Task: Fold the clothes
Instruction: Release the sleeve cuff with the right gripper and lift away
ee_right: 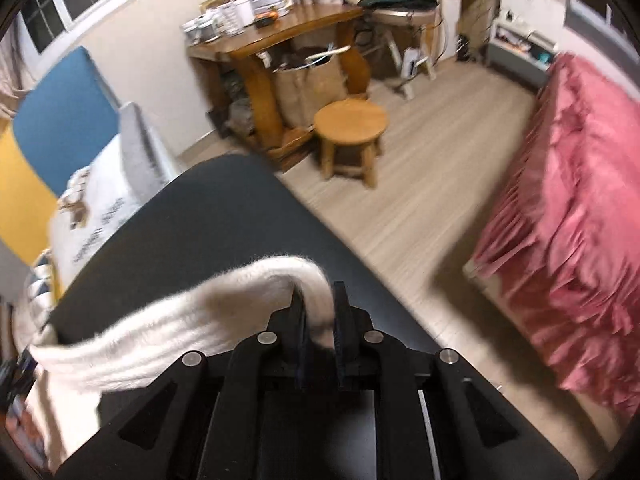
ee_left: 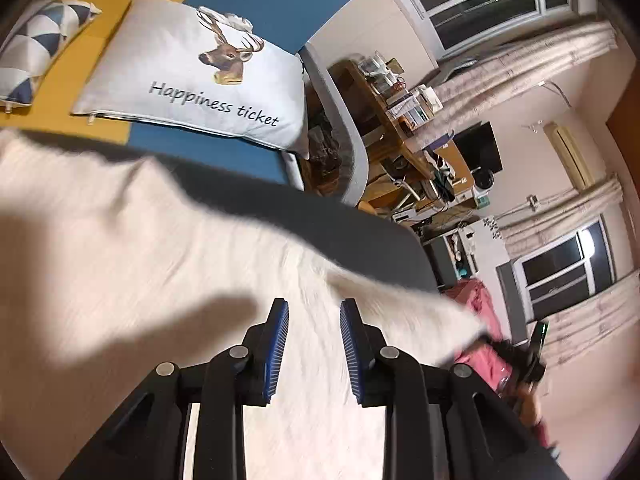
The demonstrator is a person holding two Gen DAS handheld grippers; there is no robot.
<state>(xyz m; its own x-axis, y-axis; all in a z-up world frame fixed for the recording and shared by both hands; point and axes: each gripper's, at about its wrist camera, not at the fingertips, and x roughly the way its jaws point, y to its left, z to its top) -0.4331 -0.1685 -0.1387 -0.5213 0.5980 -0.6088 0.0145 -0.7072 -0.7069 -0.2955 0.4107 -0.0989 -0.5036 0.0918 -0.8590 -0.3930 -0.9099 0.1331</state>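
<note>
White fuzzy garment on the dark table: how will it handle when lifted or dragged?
Likely floppy: the white garment arches and sags from the right claw, which pinches its edge. Probably light, since one strip hangs without stretching taut. The fuzzy nap should grip the pads, though it may drag on the dark table rather than slide.

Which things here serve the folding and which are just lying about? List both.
Job: white garment; black table; left tool, open over the garment; right tool, pinching its end.
Lying about: deer pillow; stool; pink bedspread; desk.
</note>
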